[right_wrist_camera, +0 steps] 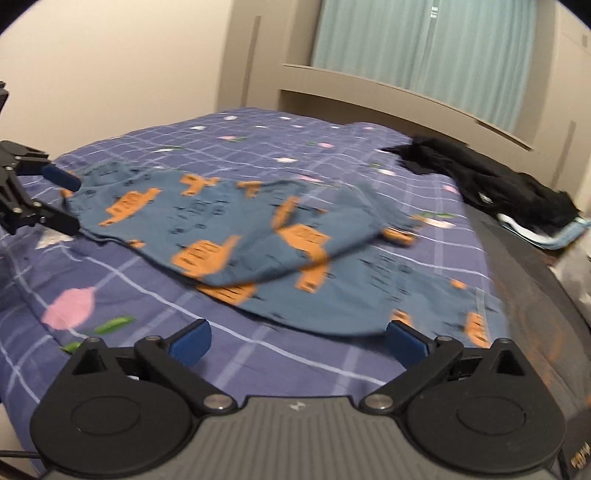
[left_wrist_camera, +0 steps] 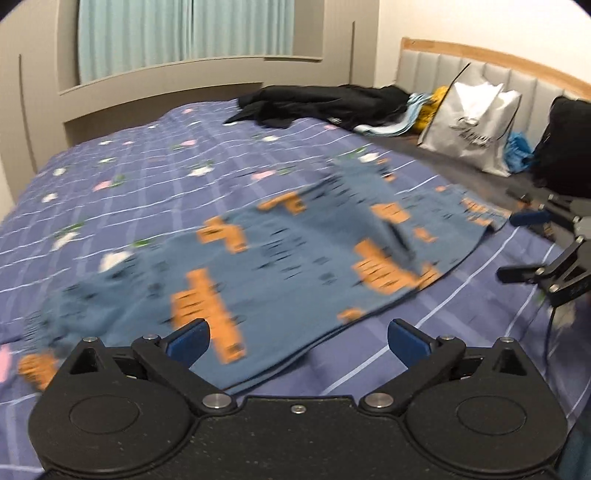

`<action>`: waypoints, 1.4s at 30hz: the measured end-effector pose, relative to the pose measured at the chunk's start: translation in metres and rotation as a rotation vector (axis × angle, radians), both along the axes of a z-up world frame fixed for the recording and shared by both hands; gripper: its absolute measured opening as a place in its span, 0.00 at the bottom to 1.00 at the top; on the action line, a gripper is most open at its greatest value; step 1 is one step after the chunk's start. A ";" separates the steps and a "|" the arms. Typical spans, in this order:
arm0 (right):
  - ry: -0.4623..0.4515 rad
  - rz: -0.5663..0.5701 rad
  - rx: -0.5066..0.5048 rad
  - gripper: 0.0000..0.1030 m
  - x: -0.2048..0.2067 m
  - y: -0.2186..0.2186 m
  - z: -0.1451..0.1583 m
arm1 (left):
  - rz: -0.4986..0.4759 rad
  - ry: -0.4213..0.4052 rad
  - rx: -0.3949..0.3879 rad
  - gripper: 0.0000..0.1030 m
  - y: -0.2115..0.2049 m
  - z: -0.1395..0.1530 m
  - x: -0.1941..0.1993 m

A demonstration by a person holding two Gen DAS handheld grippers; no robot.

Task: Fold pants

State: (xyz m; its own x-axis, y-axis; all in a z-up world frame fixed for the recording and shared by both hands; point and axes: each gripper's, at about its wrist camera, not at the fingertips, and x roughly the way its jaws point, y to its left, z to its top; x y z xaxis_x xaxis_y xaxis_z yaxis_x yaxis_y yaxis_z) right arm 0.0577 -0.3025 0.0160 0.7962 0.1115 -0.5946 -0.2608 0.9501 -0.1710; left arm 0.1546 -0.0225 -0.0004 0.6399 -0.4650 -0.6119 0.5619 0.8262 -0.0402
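1. Pants (left_wrist_camera: 280,251), blue with orange block prints and small dark marks, are lying spread on the bed, part of the cloth doubled over itself so that several layered edges are showing at the near side.
2. Seen from the left wrist, the pants are lying just ahead of the left gripper (left_wrist_camera: 298,341), whose jaws are standing wide apart with nothing between them; the nearest folded edge is passing just beyond the blue pads (left_wrist_camera: 190,341), and whether it is touching them cannot be told.
3. Seen from the right wrist, the pants (right_wrist_camera: 258,236) are lying just ahead of the right gripper (right_wrist_camera: 298,341), whose jaws are likewise gaping wide and gripping nothing; the cloth's near hem is running close to the right-hand pad.
4. Each gripper is showing in the other's view: the right gripper (left_wrist_camera: 517,247) at the far right end of the pants, the left gripper (right_wrist_camera: 70,203) at their left end, both with jaws spread.
5. Bedspread (left_wrist_camera: 147,166), purple with pale grid lines and small pink and white flowers, is lying under the pants and stretching beyond the jaws.
6. Farther ahead of the jaws, dark clothes (left_wrist_camera: 325,105) are lying heaped, and a white bag (left_wrist_camera: 476,125) is leaning against the padded headboard (left_wrist_camera: 443,66).
7. Pale green curtains (left_wrist_camera: 184,33) are hanging behind the bed.
8. Both views are showing motion blur.
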 end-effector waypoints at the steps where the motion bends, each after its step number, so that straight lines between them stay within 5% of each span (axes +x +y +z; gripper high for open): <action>1: 0.001 -0.026 0.000 1.00 -0.001 -0.007 0.000 | -0.007 -0.002 -0.012 0.99 -0.010 -0.001 0.002; 10: 0.024 -0.177 0.092 1.00 -0.002 -0.064 0.005 | -0.092 -0.090 -0.011 0.99 -0.097 -0.011 0.009; 22: -0.011 -0.064 -0.069 1.00 0.072 -0.069 0.037 | -0.103 -0.013 -0.221 0.99 -0.124 -0.033 0.026; 30: -0.001 0.026 -0.031 0.98 0.168 -0.033 0.048 | -0.022 0.050 -0.411 0.70 -0.106 -0.036 0.039; 33: 0.012 0.039 -0.022 0.89 0.198 -0.015 0.049 | -0.016 0.060 -0.428 0.54 -0.105 -0.036 0.042; 42: 0.096 -0.020 -0.049 0.71 0.263 0.020 0.031 | -0.006 0.114 -0.402 0.40 -0.111 -0.042 0.047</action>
